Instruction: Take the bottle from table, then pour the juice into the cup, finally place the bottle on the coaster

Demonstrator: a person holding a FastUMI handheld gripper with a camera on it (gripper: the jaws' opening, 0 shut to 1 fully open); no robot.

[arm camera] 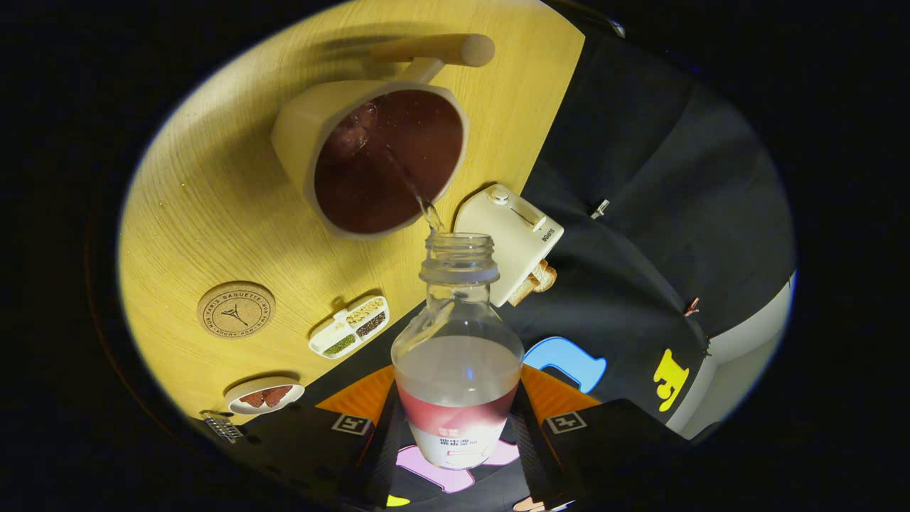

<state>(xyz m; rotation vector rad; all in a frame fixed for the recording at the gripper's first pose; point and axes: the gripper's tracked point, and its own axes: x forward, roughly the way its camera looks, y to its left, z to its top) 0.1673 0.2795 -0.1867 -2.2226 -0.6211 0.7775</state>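
The pouring step is under way. The hand-held gripper (455,434) is clamped on the lower body of the bottle (456,370), one finger pressing each side, low in the middle of the frame. The bottle is uncapped and tipped toward the cup (377,153), which sits in the upper middle of the frame on the desk (213,213), just beyond the bottle's mouth. A thin clear stream (419,199) runs from the mouth over the cup's near rim, and the dark inside of the cup already shows liquid with bubbles near its far side. A good share of liquid is left in the bottle.

The round cork coaster (236,310) lies at the left of the frame, well apart from the cup, near a small divided dish (349,326). A toaster with bread (515,249) stands just right of the bottle's neck.

Next, I judge, the bottle needs righting once enough is poured, then carrying over to the coaster and setting down upright before the fingers let go.
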